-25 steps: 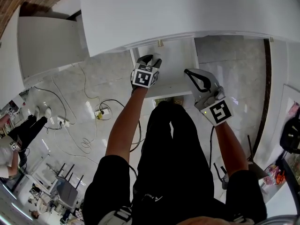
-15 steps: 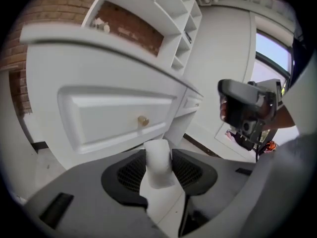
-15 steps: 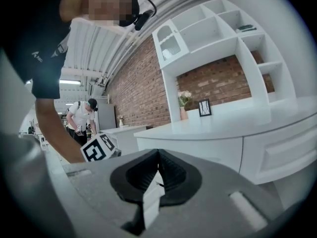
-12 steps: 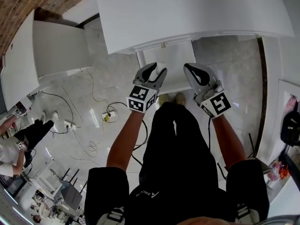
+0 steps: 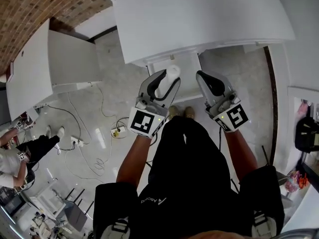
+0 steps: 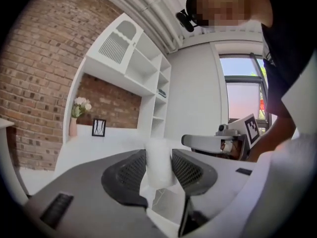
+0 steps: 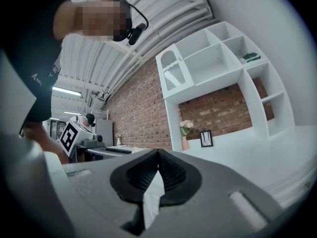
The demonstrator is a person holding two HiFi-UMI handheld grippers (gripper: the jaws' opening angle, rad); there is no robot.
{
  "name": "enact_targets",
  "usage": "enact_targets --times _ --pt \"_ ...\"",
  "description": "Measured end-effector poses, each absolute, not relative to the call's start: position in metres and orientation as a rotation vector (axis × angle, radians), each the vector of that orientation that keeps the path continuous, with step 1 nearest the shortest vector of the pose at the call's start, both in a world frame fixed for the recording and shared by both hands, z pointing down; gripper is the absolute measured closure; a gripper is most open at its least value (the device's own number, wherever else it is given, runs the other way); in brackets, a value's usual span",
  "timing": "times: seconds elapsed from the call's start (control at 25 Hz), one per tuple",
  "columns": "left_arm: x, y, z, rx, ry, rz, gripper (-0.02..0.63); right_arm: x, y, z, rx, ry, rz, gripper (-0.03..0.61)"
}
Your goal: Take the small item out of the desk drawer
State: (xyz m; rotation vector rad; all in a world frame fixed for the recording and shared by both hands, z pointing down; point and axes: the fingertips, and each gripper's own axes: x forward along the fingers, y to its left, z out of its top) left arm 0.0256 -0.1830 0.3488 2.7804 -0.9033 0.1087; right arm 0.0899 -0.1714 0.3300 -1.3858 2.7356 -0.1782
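Small white item point(image 6: 159, 163) is clamped between the fingers of the left gripper point(image 5: 168, 81), which stand fairly wide on its sides. In the head view it appears over the open drawer point(image 5: 187, 66) beneath the white bench point(image 5: 199, 19). Right gripper point(image 7: 157, 157), just right of the left one, has its fingers together with nothing between them.

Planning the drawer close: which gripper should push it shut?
Right, probably. The right gripper is shut and empty, close to the open drawer; the left gripper is clamped on the small white item.
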Motion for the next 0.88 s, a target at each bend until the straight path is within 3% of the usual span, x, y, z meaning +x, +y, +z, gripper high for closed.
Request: enact_targets --times 0.4,0.88 --pt "0.018 -0.145 0.234 2.983 -0.959 -0.031 0.451 0.081 -0.129 0.225 -1.296 2.701 0.045 0.577" --pt "0.021 -0.122 0.196 3.056 -0.939 -0.076 0.451 0.082 -0.108 0.185 -1.292 2.669 0.089 0.578"
